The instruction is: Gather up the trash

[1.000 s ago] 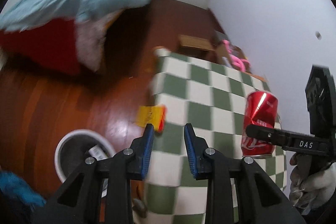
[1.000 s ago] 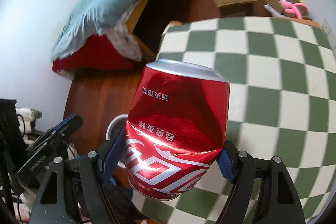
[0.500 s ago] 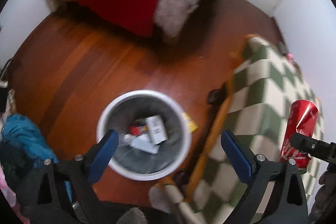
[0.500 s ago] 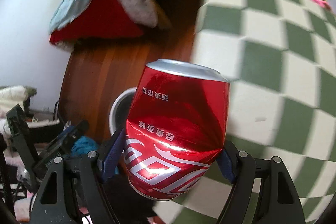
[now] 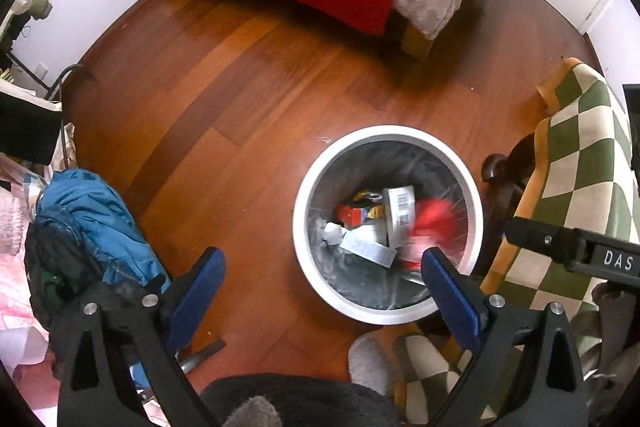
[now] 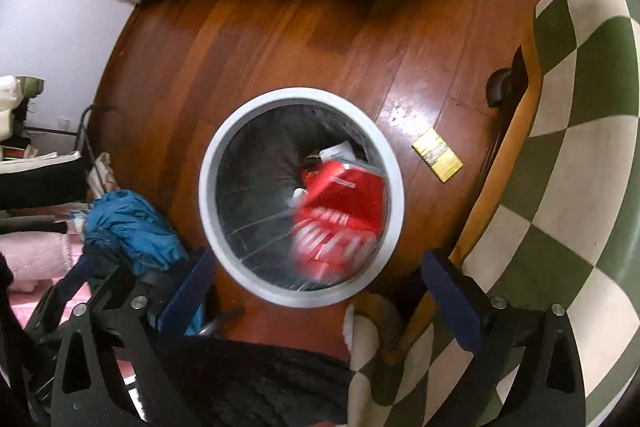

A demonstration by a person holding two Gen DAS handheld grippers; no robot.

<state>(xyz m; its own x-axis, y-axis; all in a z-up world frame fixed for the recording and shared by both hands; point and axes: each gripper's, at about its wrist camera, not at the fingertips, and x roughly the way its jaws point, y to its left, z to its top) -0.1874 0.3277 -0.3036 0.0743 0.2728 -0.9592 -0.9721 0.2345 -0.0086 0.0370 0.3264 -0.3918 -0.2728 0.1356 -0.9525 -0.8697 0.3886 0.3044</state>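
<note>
Now the red can (image 6: 340, 223) is clear of the right gripper (image 6: 316, 291), blurred and inside the white bin (image 6: 300, 95), toward the side nearest the checked tablecloth (image 6: 580, 147). The right gripper's jaws have just been opening and stand wide with nothing between them. It points steeply down, the bin's mouth straight ahead of its fingers. The left gripper (image 5: 324, 287) is spread wide too and empty, also pointing down, with the bin (image 5: 386, 133) ahead and toward its right finger; the can (image 5: 434, 223) shows there as a red smear among cartons and wrappers.

The next pickup, in my judgement, turns on the yellow packet (image 6: 438, 155) lying flat on the wooden floor (image 6: 280, 39), outside the bin, between its rim and the draped table (a long edge slants toward the table). It lies ahead and right of the right gripper, so that hand looks nearer.
</note>
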